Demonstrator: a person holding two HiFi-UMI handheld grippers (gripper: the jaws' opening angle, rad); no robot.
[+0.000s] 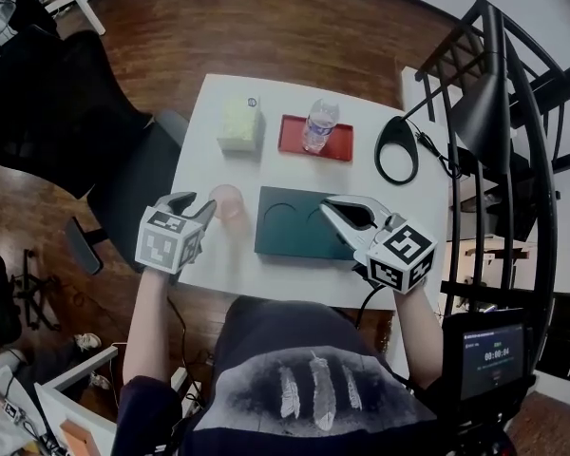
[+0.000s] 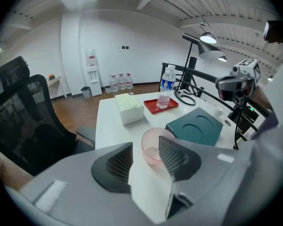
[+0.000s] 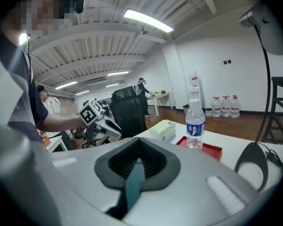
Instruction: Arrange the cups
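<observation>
Cup location: the pink cup [image 1: 228, 202] stands upright on the white desk [image 1: 233, 264], near the desk's left edge. It is just left of the dark green holder [image 1: 299, 221] and apart from it. Both round recesses of the holder are empty.
Cup material: translucent and, by the look of it, thin-walled plastic. Judged light, slightly flexible at the rim and smooth. A push from one side would likely slide or tip it.
Recommended hold: across the side wall, below the rim, one pad on each side. Use a moderate squeeze only, since a hard one may deform the wall.
Left gripper: the left gripper [image 2: 146, 147] points down toward the cup. Its fingers [image 2: 172, 157] are spread wide and released, grasping nothing.
Cup relative to fingers: the cup sits just beyond the fingertips, roughly in line with the gap but offset toward the right-hand finger. That finger overlaps the cup's right side in the left gripper view, and contact there cannot be told. The left-hand finger is clear of the cup.
Right gripper: the right gripper [image 1: 328, 207] is over the holder's right part, well apart from the cup. Its fingers are clenched together on nothing.
Other items: the tissue box [image 1: 239, 124] and the red tray [image 1: 290, 141] with a water bottle [image 1: 318, 126] stand at the far side, out of the way.
</observation>
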